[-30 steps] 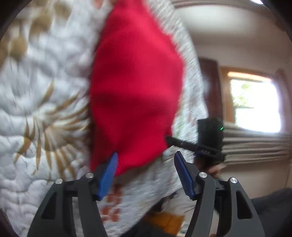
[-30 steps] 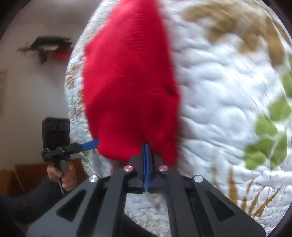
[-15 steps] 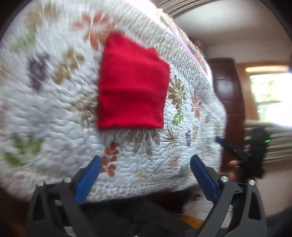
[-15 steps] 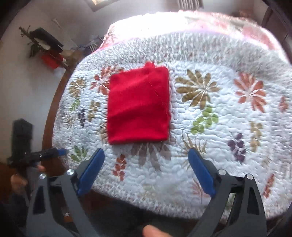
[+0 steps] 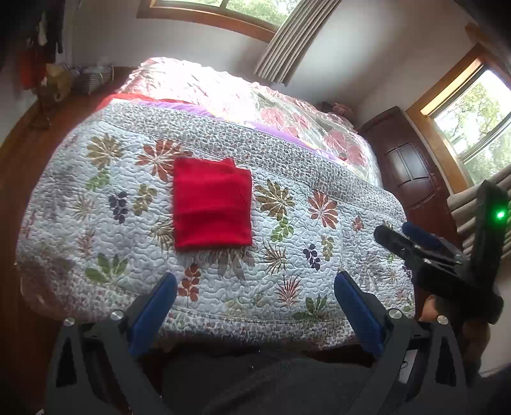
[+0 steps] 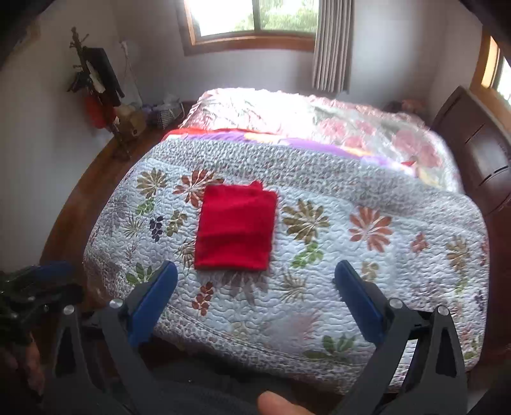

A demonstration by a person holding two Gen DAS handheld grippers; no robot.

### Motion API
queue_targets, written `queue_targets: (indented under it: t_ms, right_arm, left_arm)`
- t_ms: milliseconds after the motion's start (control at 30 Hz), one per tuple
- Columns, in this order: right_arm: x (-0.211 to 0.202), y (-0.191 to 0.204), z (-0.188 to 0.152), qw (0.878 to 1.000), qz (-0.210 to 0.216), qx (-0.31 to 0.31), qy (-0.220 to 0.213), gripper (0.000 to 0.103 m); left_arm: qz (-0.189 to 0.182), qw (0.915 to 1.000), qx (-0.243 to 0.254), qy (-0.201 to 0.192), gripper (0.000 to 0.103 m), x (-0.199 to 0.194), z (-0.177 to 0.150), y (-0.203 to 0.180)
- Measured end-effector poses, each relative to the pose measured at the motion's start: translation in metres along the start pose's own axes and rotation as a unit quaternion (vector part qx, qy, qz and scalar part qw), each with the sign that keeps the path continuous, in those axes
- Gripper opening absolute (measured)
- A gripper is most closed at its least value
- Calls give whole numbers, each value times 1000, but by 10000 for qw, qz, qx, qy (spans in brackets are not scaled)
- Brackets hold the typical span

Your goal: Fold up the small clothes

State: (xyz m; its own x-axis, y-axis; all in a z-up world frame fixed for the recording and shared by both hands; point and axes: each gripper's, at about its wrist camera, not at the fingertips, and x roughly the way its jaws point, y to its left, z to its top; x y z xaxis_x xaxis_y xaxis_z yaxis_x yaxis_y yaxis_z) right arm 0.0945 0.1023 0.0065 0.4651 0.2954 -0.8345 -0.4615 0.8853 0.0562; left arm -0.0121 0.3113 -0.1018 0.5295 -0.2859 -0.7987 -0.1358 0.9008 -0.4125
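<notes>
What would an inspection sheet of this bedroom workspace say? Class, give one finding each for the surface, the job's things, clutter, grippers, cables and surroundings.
Surface: floral quilt spread flat on the bed.
Job's things: red garment folded into a rectangle, lying on the quilt.
Clutter: nothing seen on the quilt.
Grippers: left gripper open, empty; right gripper open, empty; both short of the garment.
Cables: nothing seen.
Surroundings: window, curtain, dark wooden headboard, coat stand.

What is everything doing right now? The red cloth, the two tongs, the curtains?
red cloth: folded into a flat square, lying on the quilt, nothing touching it
left tongs: open, empty, held back from the bed
right tongs: open, empty, held back from the bed
curtain: pulled aside, window uncovered
</notes>
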Motion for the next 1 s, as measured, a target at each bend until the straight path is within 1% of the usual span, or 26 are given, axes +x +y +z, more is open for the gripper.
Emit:
queue_targets:
  t_ms: [67, 200, 333, 433, 533, 700, 800, 1000]
  right_arm:
    - [-10, -2, -2, 9999, -62, -53, -61, 99]
    - [-20, -3, -6, 9999, 0, -106, -39, 99]
    - [-27, 2, -11, 9999, -69, -133, -52, 99]
    - [-30, 12, -11, 9999, -109, -112, -66, 99]
    - [-29, 24, -10, 10000, -41, -37, -5, 99]
    - [-29, 45, -9, 9998, -183, -93, 38, 100]
    - [-29, 56, -9, 9995, -294, -99, 34, 100]
    - [-31, 67, -8, 9994, -344, -28, -21, 100]
  left_arm:
    - [72, 10000, 27, -45, 99, -7, -4, -10]
    - [72, 10000, 0, -28, 99, -10, -15, -23]
    - [32, 10000, 35, -64, 99, -13, -22, -25]
    - [56, 9999, 112, -117, 99, -18, -20, -18]
    - [109, 9996, 224, -111, 99, -21, -17, -9]
    - [60, 9993, 354, -122, 99, -29, -14, 4]
    - [24, 9993, 350, -123, 99, -32, -13, 11]
    - [-29, 9989, 439, -145, 99, -39, -11, 21]
